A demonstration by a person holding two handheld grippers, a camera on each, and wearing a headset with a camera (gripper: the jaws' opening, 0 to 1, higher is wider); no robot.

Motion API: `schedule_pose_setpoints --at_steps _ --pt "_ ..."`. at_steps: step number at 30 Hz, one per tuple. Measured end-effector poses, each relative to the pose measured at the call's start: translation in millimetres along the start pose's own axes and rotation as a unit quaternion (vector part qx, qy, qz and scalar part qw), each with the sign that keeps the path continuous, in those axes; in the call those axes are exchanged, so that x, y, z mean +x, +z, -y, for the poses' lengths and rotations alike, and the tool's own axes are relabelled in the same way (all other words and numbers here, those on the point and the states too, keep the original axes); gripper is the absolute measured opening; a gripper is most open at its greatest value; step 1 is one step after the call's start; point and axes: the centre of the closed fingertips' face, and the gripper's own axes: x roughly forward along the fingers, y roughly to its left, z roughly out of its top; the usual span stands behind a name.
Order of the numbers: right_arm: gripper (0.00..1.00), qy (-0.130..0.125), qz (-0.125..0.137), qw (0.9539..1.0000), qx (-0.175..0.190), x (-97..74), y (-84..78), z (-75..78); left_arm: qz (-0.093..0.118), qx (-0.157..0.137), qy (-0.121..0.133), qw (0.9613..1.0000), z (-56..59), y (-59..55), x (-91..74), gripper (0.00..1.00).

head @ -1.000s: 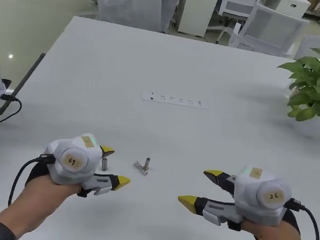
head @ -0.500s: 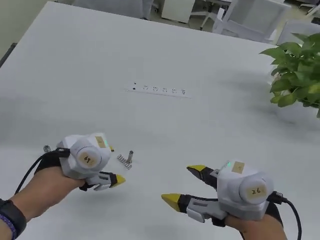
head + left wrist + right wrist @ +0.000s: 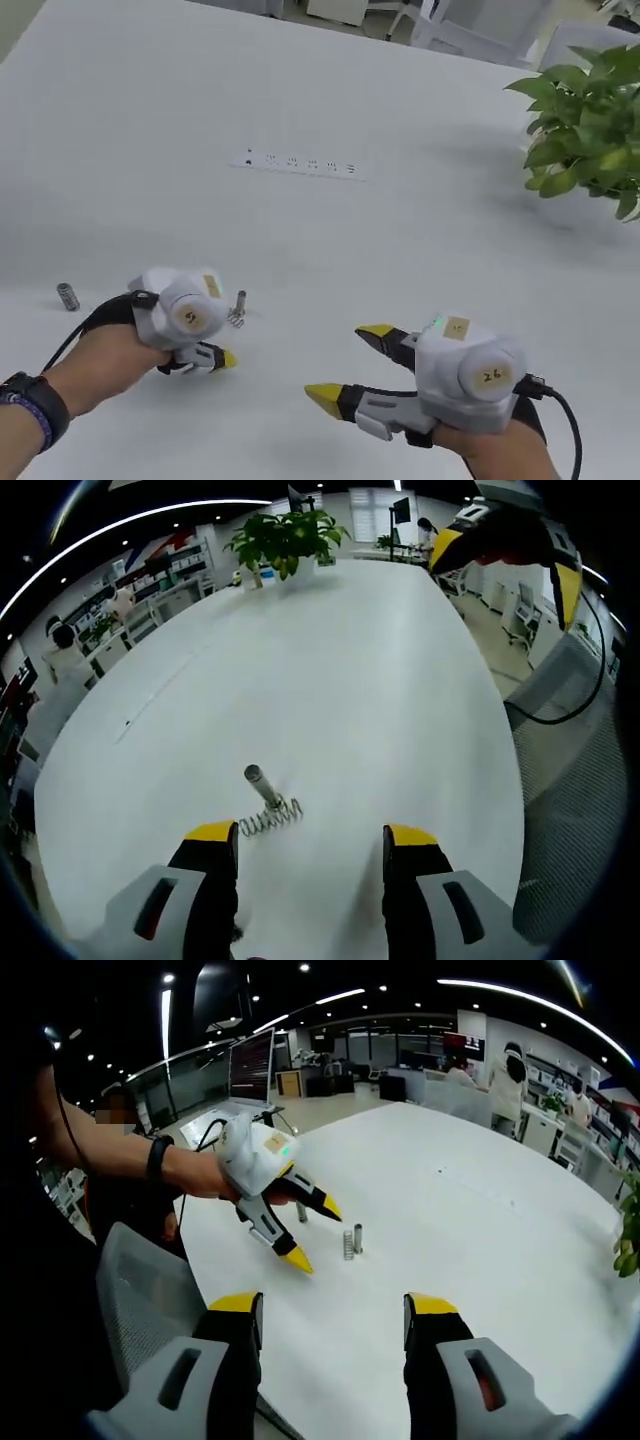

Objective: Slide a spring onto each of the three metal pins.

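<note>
A short metal pin [image 3: 240, 300] stands upright on the white table [image 3: 330, 240], with a small spring [image 3: 236, 318] lying at its foot. In the left gripper view the pin [image 3: 262, 783] and spring [image 3: 270, 820] sit just ahead of my left gripper [image 3: 310, 835], nearer its left jaw. The left gripper [image 3: 218, 338] is open and holds nothing. My right gripper [image 3: 350, 362] hovers open to the right, apart from the parts. In its own view the right gripper [image 3: 335, 1305] faces the pin [image 3: 358, 1238], the spring [image 3: 348, 1244] and a second pin [image 3: 301, 1212] by the left gripper [image 3: 312, 1234].
A small ribbed cylinder, seemingly another spring [image 3: 68, 296], stands at the far left of the table. A white power strip [image 3: 296, 164] lies further back. A potted plant [image 3: 590, 120] stands at the right edge. A person's arm [image 3: 130, 1160] holds the left gripper.
The head camera has shifted, bringing the far-left spring into sight. My left gripper has moved closer to the pin and its spring. The right gripper keeps about the same distance.
</note>
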Motion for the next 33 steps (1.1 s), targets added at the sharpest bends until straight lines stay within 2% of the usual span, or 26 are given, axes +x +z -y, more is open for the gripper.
schedule_pose_setpoints --at_steps 2,9,12,14,16,26,28,30,33 --pt "0.55 0.0 -0.001 1.0 0.001 -0.3 -0.9 1.0 0.008 -0.018 -0.004 0.9998 -1.1 1.7 4.5 0.53" --pt "0.54 0.0 -0.003 1.0 0.005 -1.5 -4.7 4.6 0.014 -0.035 -0.012 0.9992 -4.7 4.3 14.6 0.54" --pt "0.54 0.0 -0.005 1.0 0.008 -1.5 -6.5 5.4 0.009 -0.037 -0.015 0.9992 -6.1 1.5 18.7 0.54" --pt "0.54 0.002 -0.005 1.0 0.008 -1.3 -7.2 5.2 0.008 -0.043 -0.021 0.9988 -6.5 -1.0 21.6 0.53" --pt "0.53 0.002 -0.005 0.9999 0.008 -0.9 -7.5 5.0 0.008 -0.056 -0.036 0.9977 -2.2 -1.9 22.4 0.53" --pt "0.52 0.005 -0.004 0.9999 0.008 0.7 -6.3 5.1 -0.015 -0.041 -0.036 0.9984 5.4 -12.8 15.3 0.46" --pt "0.52 0.005 -0.002 1.0 0.008 0.2 -4.5 5.0 -0.01 -0.037 -0.035 0.9986 8.1 -10.3 10.0 0.45" --pt "0.52 0.005 0.002 0.9999 0.009 0.3 -3.2 5.3 0.0 -0.036 -0.023 0.9991 3.5 -4.6 7.0 0.45" --pt "0.52 0.007 0.0 0.9999 0.008 1.1 -4.4 4.1 0.001 -0.039 -0.021 0.999 -2.3 -3.8 11.2 0.47"
